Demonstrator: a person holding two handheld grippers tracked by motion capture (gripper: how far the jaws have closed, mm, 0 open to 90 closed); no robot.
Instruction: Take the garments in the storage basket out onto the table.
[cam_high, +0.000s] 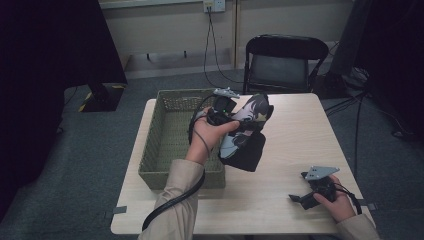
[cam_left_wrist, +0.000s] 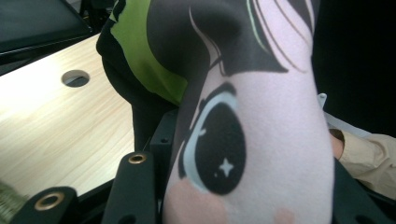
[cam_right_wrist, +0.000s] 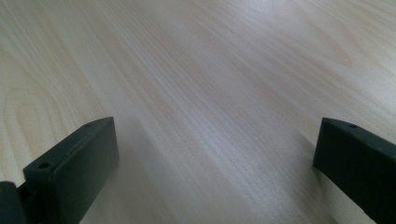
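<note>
At centre frame of the high view, the left gripper (cam_high: 235, 117) is clamping a printed garment (cam_high: 245, 132) and holding it aloft beside the woven basket (cam_high: 170, 140), apparently so the cloth hangs free before going in. Its lower folds are dangling just right of the basket's near corner. At lower right, the right gripper (cam_high: 300, 198) is idling low over the table (cam_high: 300, 140), jaws spread wide and holding nothing, keeping clear of the working hand.
</note>
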